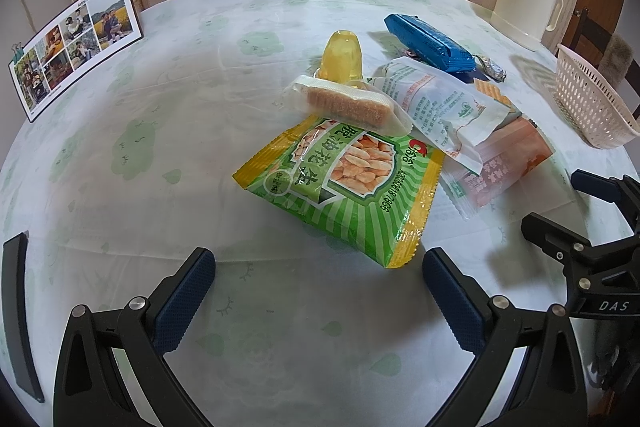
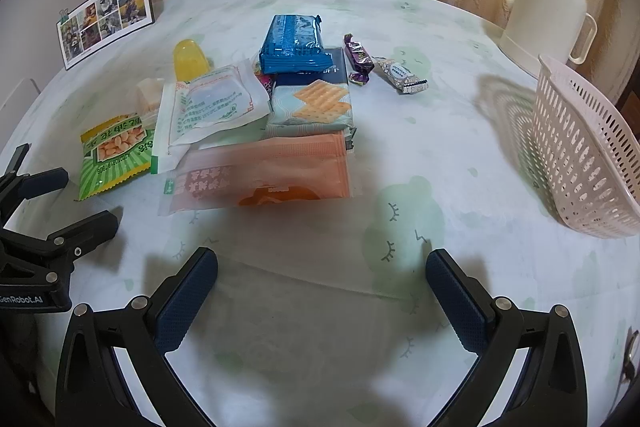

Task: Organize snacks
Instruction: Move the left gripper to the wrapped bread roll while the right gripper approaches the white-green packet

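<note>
A heap of snacks lies mid-table. In the left wrist view a green peanut bag [image 1: 344, 183] lies just ahead of my open left gripper [image 1: 318, 269], with a clear-wrapped cake bar [image 1: 346, 105], a yellow jelly cup [image 1: 343, 57], a white packet [image 1: 440, 107], an orange packet [image 1: 500, 163] and a blue packet [image 1: 428, 43] behind. My right gripper [image 2: 320, 267] stands open over bare cloth, short of the orange packet [image 2: 272, 171]. Beyond lie the cracker pack [image 2: 316, 103], blue packet [image 2: 294, 45], white packet [image 2: 212, 103], peanut bag [image 2: 114, 151], a purple candy [image 2: 358, 57] and a small patterned bar [image 2: 402, 75].
A pink perforated basket [image 2: 580, 155] stands at the right table edge, also seen as the basket [image 1: 588, 99] from the left. A cream thermos jug [image 2: 548, 3] is behind it. A photo card [image 1: 76, 43] stands clipped at the far left. Curtains hang behind.
</note>
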Demonstrator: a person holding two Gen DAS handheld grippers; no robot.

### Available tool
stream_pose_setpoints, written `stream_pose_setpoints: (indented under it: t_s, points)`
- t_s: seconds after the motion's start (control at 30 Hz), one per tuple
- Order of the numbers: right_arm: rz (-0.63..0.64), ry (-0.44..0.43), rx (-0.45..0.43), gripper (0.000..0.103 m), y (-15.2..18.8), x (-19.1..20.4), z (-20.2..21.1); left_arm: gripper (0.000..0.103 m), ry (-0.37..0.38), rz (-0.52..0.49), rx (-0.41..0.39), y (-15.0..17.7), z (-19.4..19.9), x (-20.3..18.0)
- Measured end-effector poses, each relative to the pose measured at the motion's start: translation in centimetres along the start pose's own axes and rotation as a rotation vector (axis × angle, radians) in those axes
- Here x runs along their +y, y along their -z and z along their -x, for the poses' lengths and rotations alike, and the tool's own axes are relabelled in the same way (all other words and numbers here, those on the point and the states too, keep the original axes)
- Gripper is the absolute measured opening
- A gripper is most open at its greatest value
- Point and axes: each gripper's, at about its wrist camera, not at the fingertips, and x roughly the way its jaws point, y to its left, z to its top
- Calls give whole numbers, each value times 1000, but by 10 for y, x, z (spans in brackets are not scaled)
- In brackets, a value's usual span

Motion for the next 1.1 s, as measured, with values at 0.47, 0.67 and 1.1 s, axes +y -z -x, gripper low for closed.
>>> stream_pose_setpoints:
  t_s: [0.47, 0.67, 1.1]
  points:
    - [5, -40, -22, 103, 4, 1, 3, 102, 37, 14, -96, -23, 31, 9]
    - [-8, -61, -32, 103, 4, -1, 4, 102, 36, -93, -88, -52, 11, -5]
    - [-12, -67, -35, 103, 4, -1, 6, 93, 21, -192, -15, -82, -35, -12]
